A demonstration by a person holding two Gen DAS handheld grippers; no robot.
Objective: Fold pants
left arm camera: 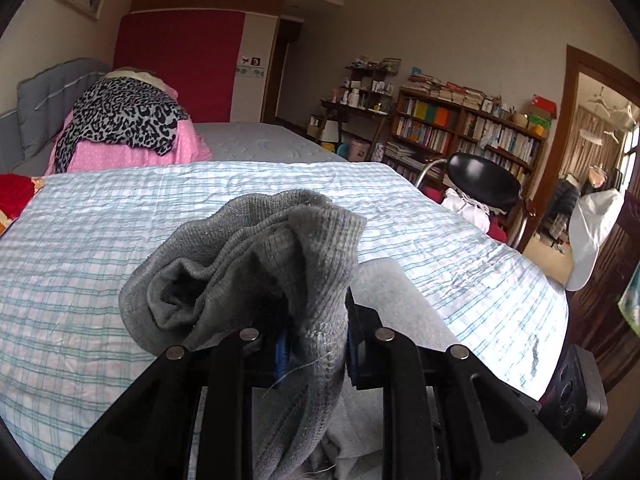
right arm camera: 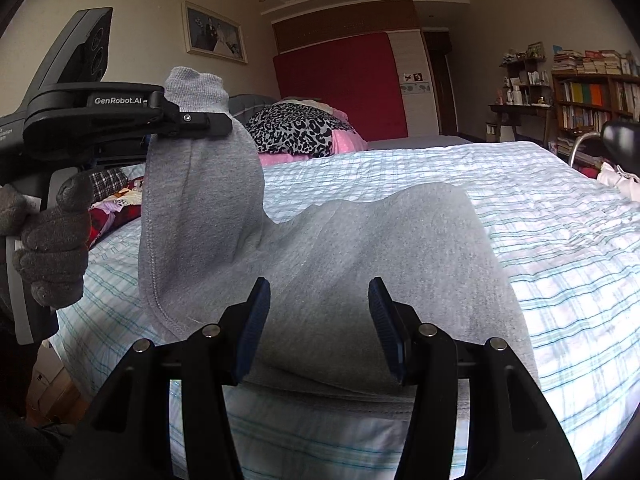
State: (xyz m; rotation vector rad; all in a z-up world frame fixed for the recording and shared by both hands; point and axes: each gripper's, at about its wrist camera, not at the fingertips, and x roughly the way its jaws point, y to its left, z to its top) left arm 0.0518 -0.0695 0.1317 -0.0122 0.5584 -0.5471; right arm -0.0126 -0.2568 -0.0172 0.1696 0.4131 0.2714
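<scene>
Pants (right arm camera: 360, 264), soft grey ribbed knit

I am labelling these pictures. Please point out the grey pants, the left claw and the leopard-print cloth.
grey pants (right arm camera: 400, 248): right wrist view, on the flat part lying on the bed.
left claw (right arm camera: 200, 120): right wrist view, at its tips, shut on the ribbed cuff.
leopard-print cloth (left arm camera: 128, 114): left wrist view, its middle.

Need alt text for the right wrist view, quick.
The left tongs hold the ribbed cuff of the grey pants raised above the checked bedspread. The right tongs stand open over the pants lying on the bed.
</scene>
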